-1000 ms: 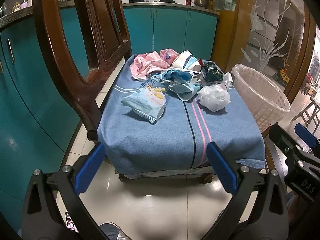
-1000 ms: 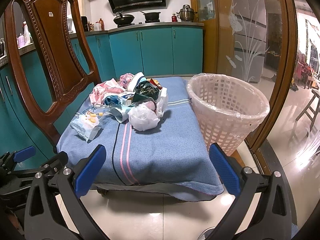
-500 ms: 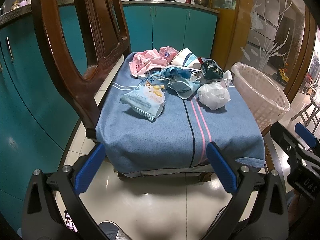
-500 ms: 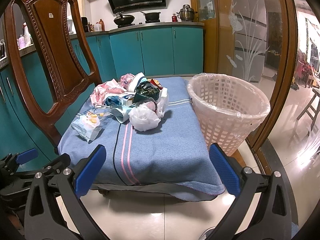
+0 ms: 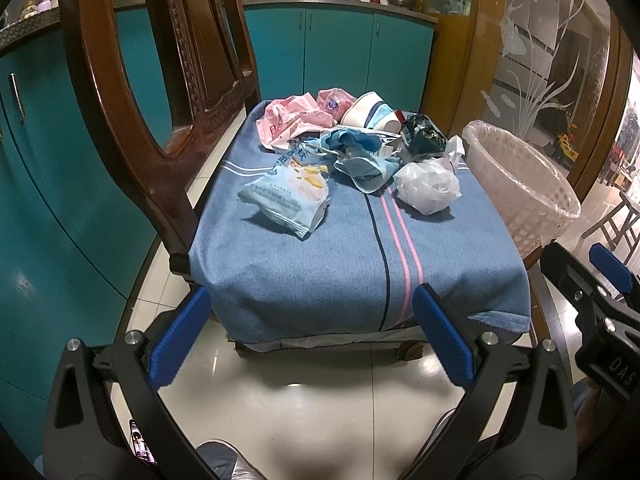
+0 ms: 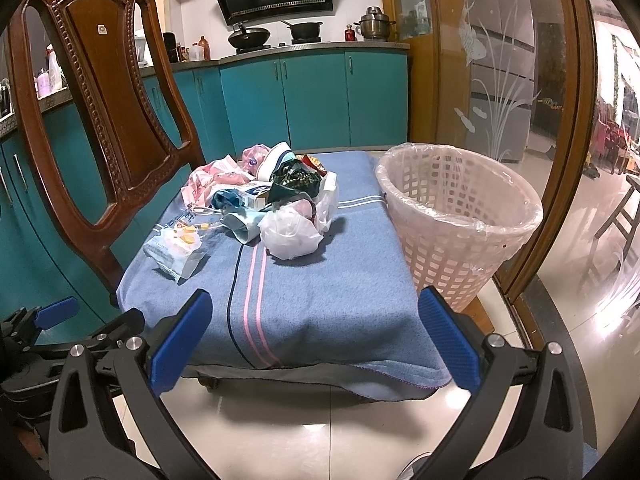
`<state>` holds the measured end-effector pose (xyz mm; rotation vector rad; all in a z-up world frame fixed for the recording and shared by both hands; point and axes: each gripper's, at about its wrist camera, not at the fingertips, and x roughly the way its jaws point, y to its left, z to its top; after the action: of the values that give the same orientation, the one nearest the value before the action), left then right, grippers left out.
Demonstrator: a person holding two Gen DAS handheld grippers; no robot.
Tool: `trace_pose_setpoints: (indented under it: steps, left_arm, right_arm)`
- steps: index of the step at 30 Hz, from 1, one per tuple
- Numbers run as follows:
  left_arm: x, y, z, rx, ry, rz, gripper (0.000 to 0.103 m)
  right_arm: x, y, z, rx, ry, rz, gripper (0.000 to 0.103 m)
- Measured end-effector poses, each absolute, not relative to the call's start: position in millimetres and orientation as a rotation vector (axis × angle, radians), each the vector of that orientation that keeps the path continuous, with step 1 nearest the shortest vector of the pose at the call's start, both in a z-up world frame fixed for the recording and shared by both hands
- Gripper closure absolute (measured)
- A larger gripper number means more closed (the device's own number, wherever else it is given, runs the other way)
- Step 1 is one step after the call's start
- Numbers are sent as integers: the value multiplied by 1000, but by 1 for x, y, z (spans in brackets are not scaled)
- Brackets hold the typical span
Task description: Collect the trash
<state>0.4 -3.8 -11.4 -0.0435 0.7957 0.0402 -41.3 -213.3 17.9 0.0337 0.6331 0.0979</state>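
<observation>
On the blue cloth (image 6: 320, 304) that covers the low seat, the trash sits heaped toward the far edge, leaving the near half bare. Nearest the front lie two loose pieces: a pale snack wrapper (image 5: 286, 196) toward the left edge and a crumpled white plastic bag (image 6: 290, 232) just right of the pink stripes. Behind them are a pink wrapper (image 5: 294, 120), a paper cup (image 5: 370, 110) on its side, a dark foil bag (image 6: 294, 178) and some blue scraps, all touching or overlapping. The lined white basket (image 6: 460, 216) stands just beside the right edge of the cloth, and looks empty as far as its inside shows.

Both tools hover short of the near edge, over the tiled floor. The left gripper (image 5: 310, 336) has its blue pads spread wide with nothing between them; the right gripper (image 6: 314, 340) is likewise wide apart and empty.

No piece appears collected yet, so the step in hand is the first reach. It would go best by taking the outlying pieces before the heap: the right tool suits the white bag, closest to the basket, and the left the snack wrapper. Both are soft and light, so the pads should come down around a raised fold, not the flat film, and keep clear of the cloth, which could bunch and drag the pile. Carry each piece over the basket rim before letting go.
</observation>
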Motion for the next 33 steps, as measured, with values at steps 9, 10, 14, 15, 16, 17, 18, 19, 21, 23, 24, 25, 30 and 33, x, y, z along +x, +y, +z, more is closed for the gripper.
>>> trace_pose_setpoints:
  steps: [9,10,14,15,16,17,18,19,21,23,24,25,30,33]
  left_arm:
    - [1,-4,-11,-38,801,42,2]
    - [1,-4,-11,-37,798,43,2]
    - [0,-5,-12,-28,794,54,2]
    - [1,-5,-12,-36,796,56,2]
    - [1,-4,-12,-48,797,62,2]
    - [2,-2,-12,-61,799,62,2]
    - [3,-1,-12,-69,799,60,2]
    - [3,-1,-13,-71,810,66,2]
    - [4,0,-15,-67,832,56,2]
    - [4,-3,-17,-43,833,27,2]
    - [4,-6,-18,-12,830,22,2]
    - [3,-9,-19,25,825,28,2]
    - [-5,-10,-18,41,713,-43,2]
    - [-8,-7,-18,0,657,-133,3]
  right_arm:
    - [-41,-216,18,38,635,100,3]
    - [-41,-215,18,38,634,100,3]
    - [-41,-215,18,38,634,99,3]
    - [-41,-216,18,39,635,99,3]
    - [-40,-217,18,40,635,100,3]
    - [-40,-217,18,41,635,101,3]
    - [-40,-217,18,40,634,101,3]
    - [-40,-216,18,39,633,101,3]
    - [-40,-216,18,39,632,101,3]
    - [-40,-214,18,42,632,105,3]
    - [-40,-215,19,45,630,106,3]
    - [-41,-215,19,48,627,110,3]
    - [-42,-217,20,80,606,122,3]
    - [-45,-223,21,113,585,134,3]
